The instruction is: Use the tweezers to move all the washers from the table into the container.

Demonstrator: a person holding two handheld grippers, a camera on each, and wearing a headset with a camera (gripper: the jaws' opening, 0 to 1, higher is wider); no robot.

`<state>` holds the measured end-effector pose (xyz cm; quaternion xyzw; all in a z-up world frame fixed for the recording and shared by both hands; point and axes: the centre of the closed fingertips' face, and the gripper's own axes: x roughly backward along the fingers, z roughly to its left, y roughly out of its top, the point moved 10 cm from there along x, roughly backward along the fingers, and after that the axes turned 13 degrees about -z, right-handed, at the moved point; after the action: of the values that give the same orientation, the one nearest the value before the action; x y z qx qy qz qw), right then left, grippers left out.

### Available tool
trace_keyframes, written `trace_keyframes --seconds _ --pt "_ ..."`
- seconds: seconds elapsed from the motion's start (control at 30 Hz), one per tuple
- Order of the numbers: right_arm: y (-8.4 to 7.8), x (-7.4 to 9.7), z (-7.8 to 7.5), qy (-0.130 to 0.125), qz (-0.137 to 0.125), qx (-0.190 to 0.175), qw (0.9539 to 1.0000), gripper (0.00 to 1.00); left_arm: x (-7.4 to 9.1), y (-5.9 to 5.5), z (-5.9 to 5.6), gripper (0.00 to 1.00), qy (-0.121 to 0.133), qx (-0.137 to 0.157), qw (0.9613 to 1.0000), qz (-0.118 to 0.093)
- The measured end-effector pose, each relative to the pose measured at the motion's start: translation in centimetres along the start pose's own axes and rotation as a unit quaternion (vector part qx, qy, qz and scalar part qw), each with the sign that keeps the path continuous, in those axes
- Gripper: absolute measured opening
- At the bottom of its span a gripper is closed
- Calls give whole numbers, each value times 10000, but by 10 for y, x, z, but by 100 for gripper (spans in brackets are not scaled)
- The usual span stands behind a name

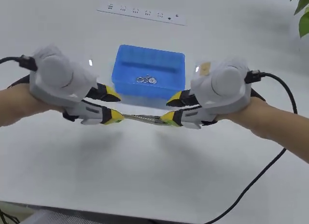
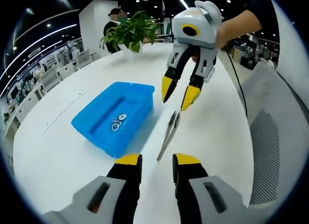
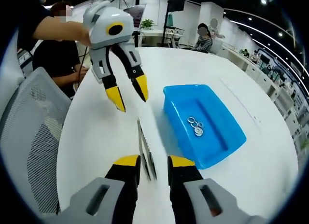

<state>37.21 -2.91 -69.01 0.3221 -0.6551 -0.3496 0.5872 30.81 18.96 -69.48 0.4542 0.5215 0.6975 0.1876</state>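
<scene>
Metal tweezers (image 1: 144,119) lie flat on the white table between my two grippers, which face each other. My left gripper (image 1: 117,106) is open, with the tweezers (image 2: 168,136) just ahead of its tips. My right gripper (image 1: 169,109) is open too; the tweezers (image 3: 145,149) run under the gap between its jaws. Behind them stands the blue container (image 1: 149,52) holding three washers (image 1: 146,79), also seen as washers (image 2: 118,121) and washers (image 3: 195,126). In the left gripper view the right gripper (image 2: 177,94) hangs open above the tweezers' far end. In the right gripper view the left gripper (image 3: 130,96) is open.
A white power strip (image 1: 141,13) lies at the table's far edge and a plant (image 1: 301,11) stands at the far right. A black cable (image 1: 260,171) trails from the right gripper. A mesh chair (image 3: 29,127) stands beside the table, with people seated beyond it.
</scene>
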Motion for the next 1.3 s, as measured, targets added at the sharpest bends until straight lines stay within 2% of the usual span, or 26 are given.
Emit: trace_keyframes --seconds 0.03,0.1,0.13,0.2,0.27,0.37,0.43,0.53,0.6,0.67,0.73,0.8,0.9,1.03,1.1,1.17,1.3 --pt "2 6 0 -71 -87 -74 9999 25 7 1 -1 31 113 -2 9998 -154" --pt "4 15 0 -183 -188 -186 9995 26 16 3 -4 37 307 167 9990 -276" --pt "6 22 0 -311 -322 -266 9986 27 22 7 -6 40 414 220 9979 -455" --pt "7 32 0 -439 -529 -486 9964 29 31 12 -10 44 634 346 9953 -647" --pt "9 42 1 -540 -617 -521 9953 29 39 18 -15 45 710 275 9940 -783" --pt "9 55 3 -658 -730 -440 9942 33 48 24 -22 51 732 209 9935 -852" --pt "9 65 6 -676 -832 -411 9934 39 53 26 -29 55 643 146 9939 -888" --pt "8 77 11 -706 -963 -371 9921 47 60 30 -37 67 573 100 9938 -944" --pt "8 83 16 -752 -1038 -394 9910 50 62 33 -40 77 674 -17 9927 -995" --pt "7 86 21 -770 -1103 -440 9899 57 65 37 -44 83 666 47 9919 -1079" --pt "8 87 28 -845 -1037 -398 9902 68 67 41 -48 86 602 140 9912 -1167" --pt "8 90 33 -790 -983 -229 9918 74 69 44 -51 92 597 150 9908 -1208" --pt "11 92 41 -698 -1052 -153 9919 81 74 49 -57 100 592 205 9898 -1279" --pt "13 93 50 -695 -1111 -161 9912 99 78 51 -61 100 585 242 9897 -1286" --pt "11 93 53 -741 -1088 -167 9912 100 79 52 -61 100 643 286 9888 -1319" --pt "11 94 55 -660 -1137 -216 9911 100 79 53 -61 100 678 309 9876 -1382" --pt "13 94 59 -664 -1147 -178 9910 100 79 56 -60 100 760 311 9860 -1451"
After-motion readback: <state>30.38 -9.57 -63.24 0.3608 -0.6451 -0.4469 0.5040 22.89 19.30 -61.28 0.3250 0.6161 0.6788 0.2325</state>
